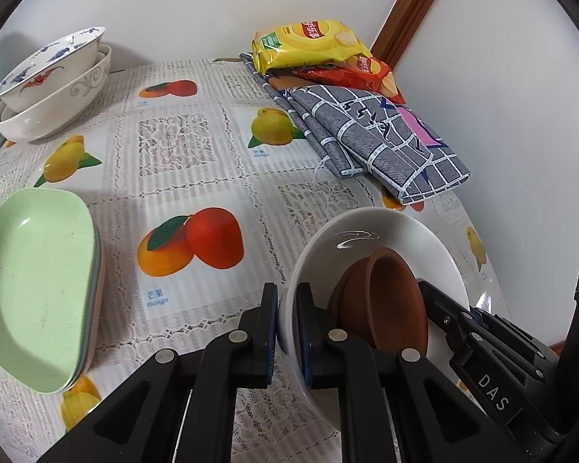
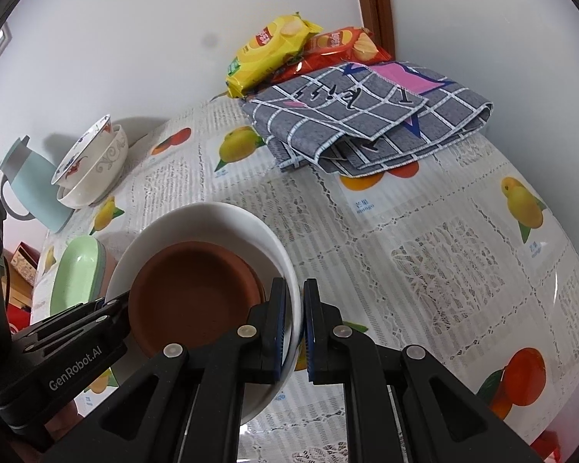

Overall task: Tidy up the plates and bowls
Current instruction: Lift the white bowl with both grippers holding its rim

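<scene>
- Gripping the white plate (image 1: 370, 231) from both sides, the left gripper (image 1: 287, 332) has its jaws clamped over the near-left rim and the right gripper (image 2: 303, 320) has its jaws clamped over the opposite rim.
- The plate looks held clear of the desk (image 1: 197, 162), though I cannot be certain, and brown saucers (image 2: 191, 293) sit inside it, between the two sets of jaws.
- Left of the left jaws lies a stack of green plates (image 1: 38, 281), already nested; I judge that the likely home for the white plate.
- Far ahead and left of the jaws, a blue-patterned bowl (image 1: 54, 65) sits inside a white bowl (image 1: 58, 108), so the bowls seem sorted.
- Ahead and right lie a folded grey cloth (image 1: 374, 135) and snack bags (image 1: 312, 46).
- Remaining, by my reckoning: setting this last load down.
</scene>
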Tool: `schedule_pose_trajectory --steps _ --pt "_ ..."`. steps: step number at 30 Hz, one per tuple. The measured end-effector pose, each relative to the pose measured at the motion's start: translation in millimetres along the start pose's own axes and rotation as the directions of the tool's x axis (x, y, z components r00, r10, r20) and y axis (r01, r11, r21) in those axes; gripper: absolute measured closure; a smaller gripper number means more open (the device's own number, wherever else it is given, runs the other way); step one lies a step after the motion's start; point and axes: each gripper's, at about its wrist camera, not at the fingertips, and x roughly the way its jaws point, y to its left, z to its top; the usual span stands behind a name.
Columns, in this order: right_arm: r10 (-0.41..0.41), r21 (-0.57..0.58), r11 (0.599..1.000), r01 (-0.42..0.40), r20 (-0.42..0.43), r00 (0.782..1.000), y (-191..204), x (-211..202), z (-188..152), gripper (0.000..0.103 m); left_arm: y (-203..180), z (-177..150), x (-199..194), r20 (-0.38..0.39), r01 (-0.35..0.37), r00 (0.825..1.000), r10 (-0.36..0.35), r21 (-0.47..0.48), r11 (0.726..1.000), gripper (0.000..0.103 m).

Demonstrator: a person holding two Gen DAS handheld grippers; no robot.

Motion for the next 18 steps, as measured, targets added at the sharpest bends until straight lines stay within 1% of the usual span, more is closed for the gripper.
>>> schedule_pose_trajectory --steps 9,13,15,17,18 --pt "0.011 -0.023 1.0 -0.011 0.023 1.0 13 -13 8 0.094 4 9 -20 0.026 -0.013 1.0 0.013 -0.004 1.0 0.093" --pt "0.002 -0.041 0.999 -0.001 0.041 0.999 20 -20 11 0.094 6 11 -27 0.034 -0.019 0.999 0.019 -0.006 1.0 0.094" --pt "-0.004 -0.042 0.999 0.006 0.047 0.999 21 -23 12 0.094 7 12 -30 0.031 -0.015 0.999 0.016 -0.003 1.0 0.094" --pt "0.007 -0.032 0.999 -0.005 0.048 0.999 20 -24 13 0.094 6 12 -31 0.037 -0.025 0.999 0.025 0.008 1.0 0.094" --pt "0.007 -0.031 1.0 -0.005 0.049 0.999 21 -24 13 0.094 7 11 -31 0.039 -0.026 0.999 0.026 -0.005 1.0 0.094"
